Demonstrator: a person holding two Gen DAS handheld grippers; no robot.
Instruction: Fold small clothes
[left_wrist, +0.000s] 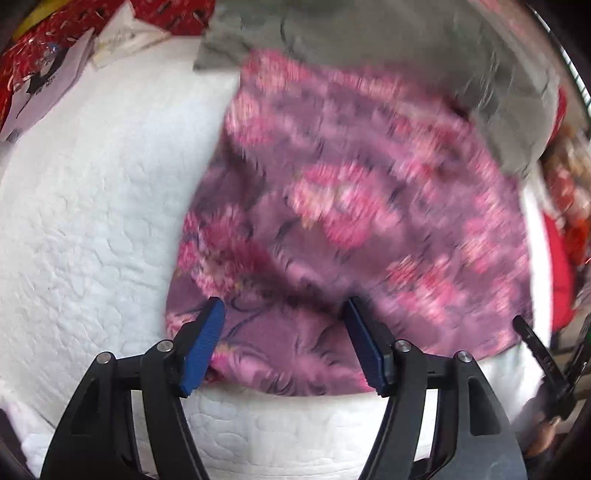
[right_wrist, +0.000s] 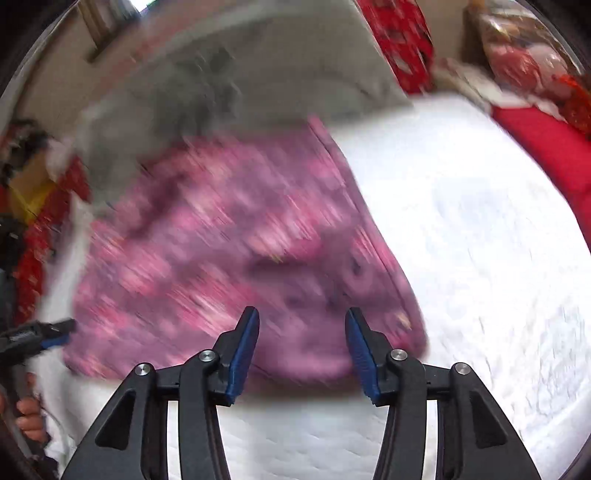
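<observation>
I'm seeing both views blurred, so I'm skipping fine detail. Left to right in the left wrist view: the white quilted bed cover (left_wrist: 92, 221) is filling the left side, with a red patterned wrapper (left_wrist: 33, 48) and some papers (left_wrist: 51, 81) lying at its far left corner. The floral purple-pink garment (left_wrist: 351, 206) is lying flat on the cover at centre right. Its long axis is running from the near hem, just past my claws, away toward a grey cloth (left_wrist: 369, 40) that is overlapping its far end. The near hem is pointing at me and running crosswise between both claws.

I'm holding the left claw (left_wrist: 284, 310) spread over the near left corner of the garment; nothing is sitting between the blue pads (left_wrist: 203, 347), and I can't tell whether the tips are touching the fabric. The right claw (right_wrist: 303, 317) is standing spread too, over the near right corner, pinching nothing. In the right wrist view the garment's right edge is slanting away up-left, with bare white cover to its right and red bedding (right_wrist: 546, 147) beyond that.
</observation>
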